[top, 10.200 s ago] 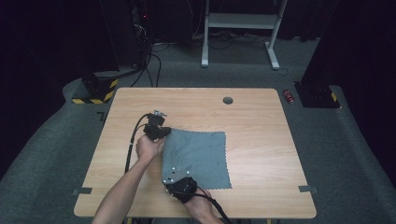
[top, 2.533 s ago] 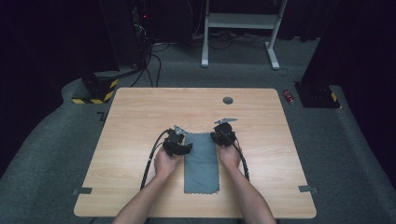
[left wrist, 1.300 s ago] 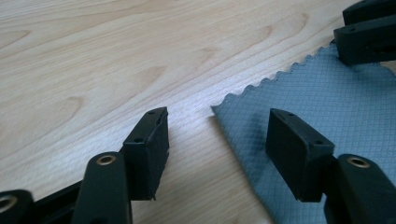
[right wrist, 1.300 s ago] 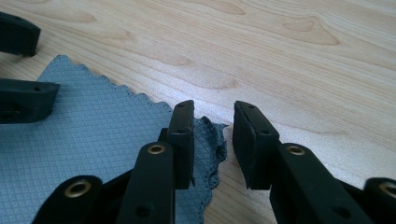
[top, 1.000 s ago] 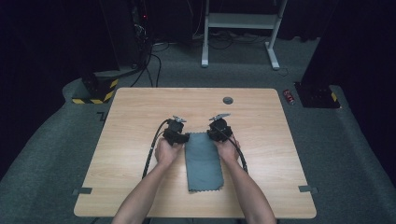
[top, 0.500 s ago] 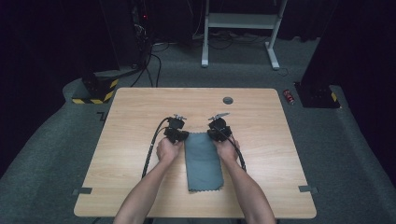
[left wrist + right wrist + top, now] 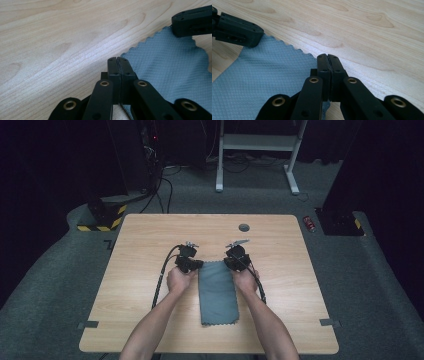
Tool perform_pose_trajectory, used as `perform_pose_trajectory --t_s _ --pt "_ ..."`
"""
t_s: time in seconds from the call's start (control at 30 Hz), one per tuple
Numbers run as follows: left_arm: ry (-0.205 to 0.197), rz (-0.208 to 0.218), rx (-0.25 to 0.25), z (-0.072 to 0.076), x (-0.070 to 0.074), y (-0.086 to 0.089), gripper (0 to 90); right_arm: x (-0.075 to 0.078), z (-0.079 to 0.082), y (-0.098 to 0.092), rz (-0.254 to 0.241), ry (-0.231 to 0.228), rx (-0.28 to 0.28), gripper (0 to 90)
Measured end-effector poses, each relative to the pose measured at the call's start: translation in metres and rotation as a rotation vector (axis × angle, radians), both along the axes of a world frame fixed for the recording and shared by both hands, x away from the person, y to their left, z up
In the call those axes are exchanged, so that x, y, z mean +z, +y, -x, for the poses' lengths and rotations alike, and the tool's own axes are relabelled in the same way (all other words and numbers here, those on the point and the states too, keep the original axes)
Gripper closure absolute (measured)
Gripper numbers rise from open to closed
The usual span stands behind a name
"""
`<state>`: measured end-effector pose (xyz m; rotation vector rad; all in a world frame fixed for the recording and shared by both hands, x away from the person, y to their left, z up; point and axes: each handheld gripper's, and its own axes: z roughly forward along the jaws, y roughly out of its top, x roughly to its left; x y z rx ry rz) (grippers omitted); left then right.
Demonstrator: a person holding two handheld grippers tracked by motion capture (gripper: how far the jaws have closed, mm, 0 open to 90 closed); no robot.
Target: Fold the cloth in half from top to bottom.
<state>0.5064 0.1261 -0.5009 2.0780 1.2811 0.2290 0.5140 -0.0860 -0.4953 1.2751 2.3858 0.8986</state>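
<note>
A grey-blue cloth lies folded into a narrow strip on the wooden table, its long side running away from the person. My left gripper sits at the strip's far left corner; its jaws have just been closing and now stand shut on the cloth's edge. In the left gripper view the tips meet over the scalloped edge of the cloth. My right gripper is at the far right corner, and its tips are pressed together on the cloth.
A round grommet is set in the table near its far edge. On the floor beyond are a red can, a white frame and a yellow-black striped base. Cables trail from both grippers over the table.
The cloth lay spread wide long ago and is now a narrow strip. Both hands moved up from its middle to the far corners; over the last second they hardly shifted.
</note>
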Motion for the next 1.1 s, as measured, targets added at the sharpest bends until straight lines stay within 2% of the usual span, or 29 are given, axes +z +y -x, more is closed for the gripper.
perform_pose_trajectory --t_s 0.1,0.17,0.27,0.33,0.43,0.47,0.53,0.67,0.83,0.9,1.03,1.1 --pt "-0.007 -0.001 -0.015 -0.001 0.005 -0.001 89.6 0.002 0.000 -0.003 -0.008 -0.001 -0.001 89.2" --pt "-0.036 0.005 -0.025 -0.004 0.013 -0.003 89.6 0.004 -0.002 -0.006 -0.014 -0.012 -0.009 89.2" --pt "-0.041 0.006 -0.037 -0.007 0.018 -0.004 89.7 0.005 -0.003 -0.010 -0.035 -0.013 -0.023 89.2" --pt "-0.062 0.005 -0.039 -0.010 0.023 -0.007 89.6 0.009 -0.005 -0.013 -0.045 -0.002 -0.035 89.2" --pt "-0.073 0.005 -0.034 -0.016 0.033 -0.008 89.6 0.021 -0.008 -0.015 -0.055 -0.044 -0.039 89.2" --pt "-0.085 0.018 -0.029 -0.017 0.037 -0.008 89.7 0.025 -0.009 -0.015 -0.054 -0.040 -0.041 89.2" --pt "-0.101 0.016 -0.035 -0.017 0.043 -0.009 89.6 0.031 -0.009 -0.016 -0.053 -0.057 -0.042 89.2" --pt "-0.118 0.007 -0.062 -0.008 0.044 -0.011 89.7 0.034 -0.004 -0.019 -0.055 -0.067 -0.031 89.2" --pt "-0.108 0.009 -0.110 0.010 0.035 -0.010 89.6 0.028 0.009 -0.023 -0.060 -0.066 -0.010 89.2" --pt "-0.104 0.006 -0.134 0.017 0.032 -0.009 89.6 0.025 0.018 -0.026 -0.063 -0.065 0.016 89.2" --pt "-0.101 0.020 -0.148 0.026 0.030 -0.010 89.5 0.024 0.026 -0.029 -0.067 -0.066 0.035 89.2" --pt "-0.104 0.020 -0.165 0.033 0.030 -0.010 89.5 0.022 0.033 -0.031 -0.052 -0.069 0.057 89.2"
